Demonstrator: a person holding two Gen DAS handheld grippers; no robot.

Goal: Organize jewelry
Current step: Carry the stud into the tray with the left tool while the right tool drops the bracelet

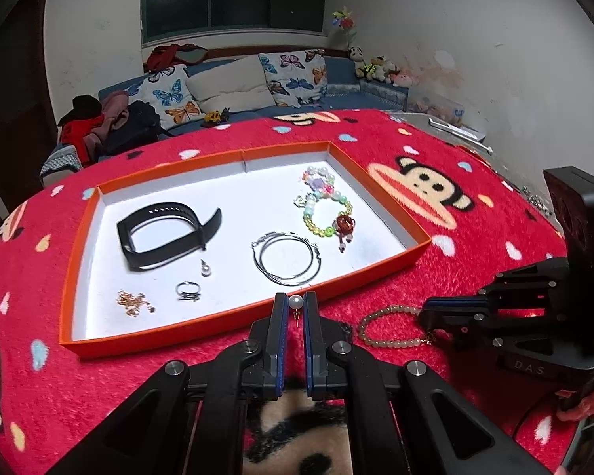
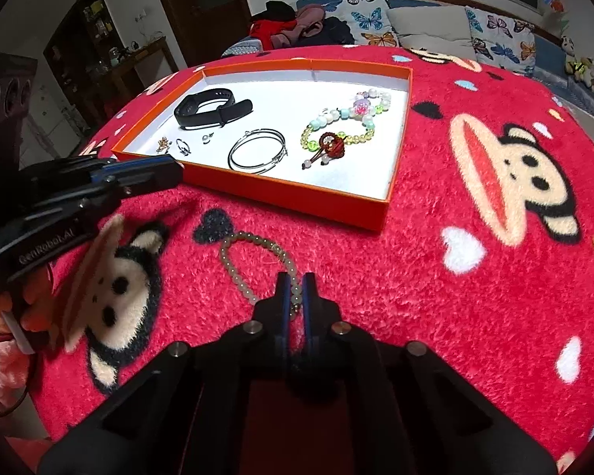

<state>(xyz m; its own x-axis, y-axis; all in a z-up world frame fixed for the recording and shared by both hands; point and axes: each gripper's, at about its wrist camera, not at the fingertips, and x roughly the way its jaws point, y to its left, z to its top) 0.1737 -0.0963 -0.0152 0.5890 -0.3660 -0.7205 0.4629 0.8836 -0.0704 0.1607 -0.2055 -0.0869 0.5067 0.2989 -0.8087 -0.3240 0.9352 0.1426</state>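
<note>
Here the pearl earring [image 1: 295, 303] is clamped between the jaws of the left gripper [image 1: 296, 308], pearl uppermost and its gold post hanging below, just short of the near wall of the orange tray [image 1: 233, 318]. The pale bead bracelet [image 2: 257, 265] lies outside the tray on the red plush cover [image 2: 435, 277] of the worktop; the right gripper [image 2: 296, 293] has its nearly closed jaws set on the near arc of the beads. Already in the tray: a black watch band [image 1: 162, 233], a matching pearl earring [image 1: 206, 268], a ring [image 1: 188, 291], a gold chain [image 1: 132, 303], hoop earrings [image 1: 287, 259] and coloured bead bracelets [image 1: 326, 208]. Judged step: carrying pieces into the tray. The next move calls for advancing the earring over the wall and parting the jaws beside its mate.
</note>
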